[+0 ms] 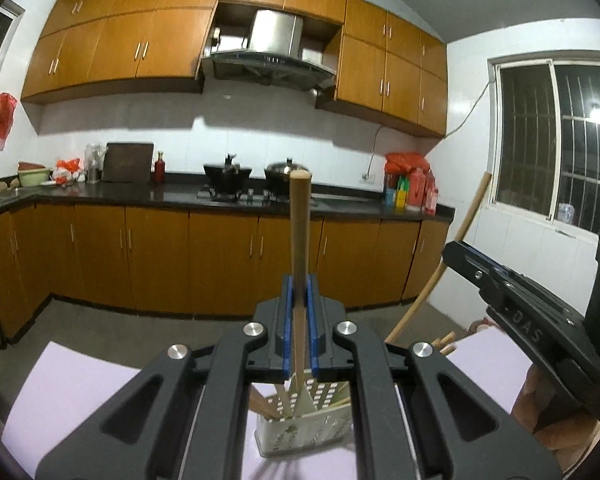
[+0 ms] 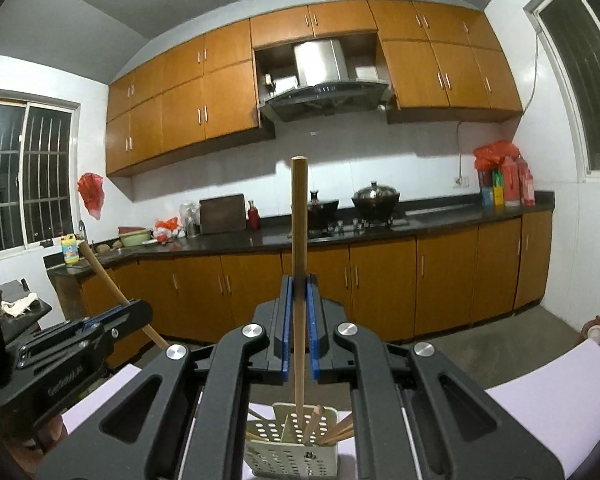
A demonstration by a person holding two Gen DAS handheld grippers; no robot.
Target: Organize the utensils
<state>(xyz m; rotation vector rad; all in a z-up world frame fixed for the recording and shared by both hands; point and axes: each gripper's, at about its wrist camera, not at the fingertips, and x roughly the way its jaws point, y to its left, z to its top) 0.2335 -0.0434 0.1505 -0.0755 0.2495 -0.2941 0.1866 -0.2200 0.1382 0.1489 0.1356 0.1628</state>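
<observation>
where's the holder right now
The perforated holder stands on the pale table, low and centre in both wrist views, just below the shut left gripper and right gripper, with wooden utensils standing in it.

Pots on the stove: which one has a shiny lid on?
The right pot, under a domed metal lid with a knob. The left pot is black, with no shiny lid.

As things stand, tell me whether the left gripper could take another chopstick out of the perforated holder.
Probably not. The left gripper is shut on a wooden chopstick, so its jaws are occupied. The perforated holder sits directly below it with nothing in between, so the way is free once that stick is released.
</observation>
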